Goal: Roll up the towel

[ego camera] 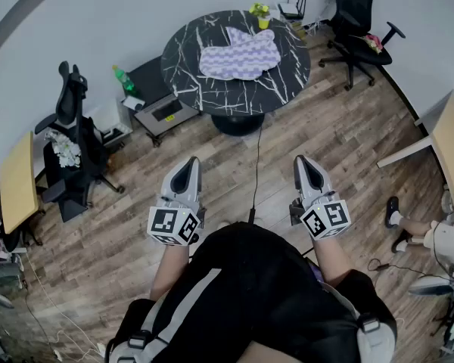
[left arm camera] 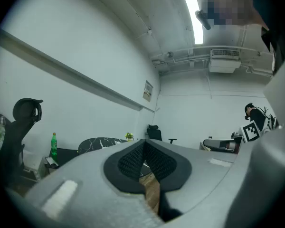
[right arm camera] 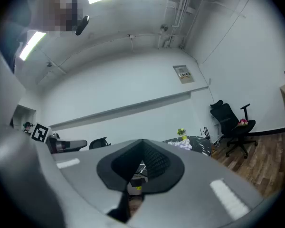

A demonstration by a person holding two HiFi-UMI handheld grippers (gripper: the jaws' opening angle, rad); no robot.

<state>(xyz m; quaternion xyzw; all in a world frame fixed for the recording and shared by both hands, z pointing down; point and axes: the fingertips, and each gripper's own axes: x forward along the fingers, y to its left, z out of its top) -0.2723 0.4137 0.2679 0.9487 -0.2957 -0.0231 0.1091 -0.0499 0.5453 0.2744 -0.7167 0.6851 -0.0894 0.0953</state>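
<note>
The left tongs (ego camera: 189, 162) and the right tongs (ego camera: 303, 160) are each pressed together with nothing between them. They are held level, side by side, above the wooden floor (ego camera: 348, 134) and well short of the round black marble table (ego camera: 183, 78) ahead. The towel (ego camera: 238, 54), lilac and white in a wavy pattern, lies spread out and slightly rumpled on the middle of the table. A small potted plant (ego camera: 260, 12) sits at the table's far edge. A black office chair (ego camera: 356, 21) stands beyond the table, to its right.
</note>
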